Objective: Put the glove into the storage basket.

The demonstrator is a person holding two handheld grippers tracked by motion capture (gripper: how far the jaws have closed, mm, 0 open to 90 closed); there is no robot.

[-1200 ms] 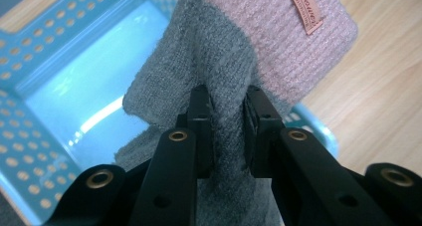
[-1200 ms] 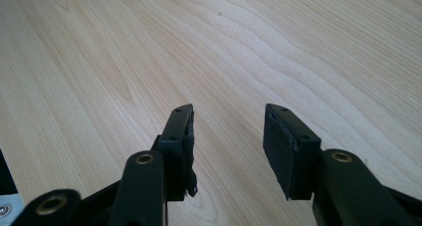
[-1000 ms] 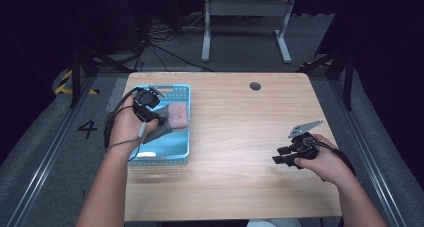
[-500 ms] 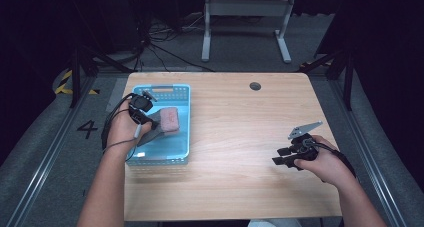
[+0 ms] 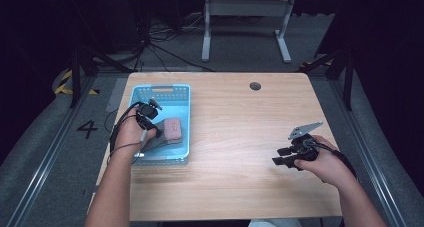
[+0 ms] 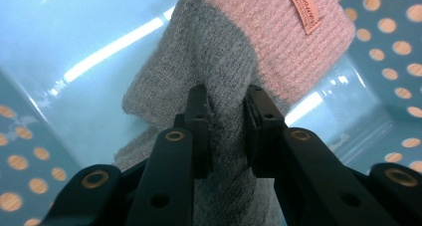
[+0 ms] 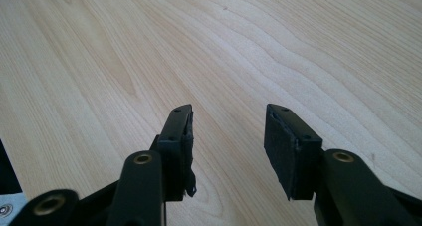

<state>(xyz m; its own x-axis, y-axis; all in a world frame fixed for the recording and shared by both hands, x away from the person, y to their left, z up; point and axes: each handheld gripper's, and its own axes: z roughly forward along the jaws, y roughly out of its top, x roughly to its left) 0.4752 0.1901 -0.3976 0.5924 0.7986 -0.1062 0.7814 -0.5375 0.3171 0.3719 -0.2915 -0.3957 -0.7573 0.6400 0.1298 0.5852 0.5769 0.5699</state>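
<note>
— What's hard to see from here?

— The sock's (image 6: 234, 81) lower end is cut off behind the left gripper (image 6: 226, 131), whose jaws have just eased a little but pinch its grey knit.

— And where is it?

— In the blue basket (image 5: 182, 94), pink cuff farthest out. The right gripper (image 7: 229, 146) gapes empty over the table (image 7: 249, 42).

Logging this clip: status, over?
Left gripper pinching grey-pink sock inside blue basket. Right gripper open, idle over bare table. Nothing obstructing.
</note>
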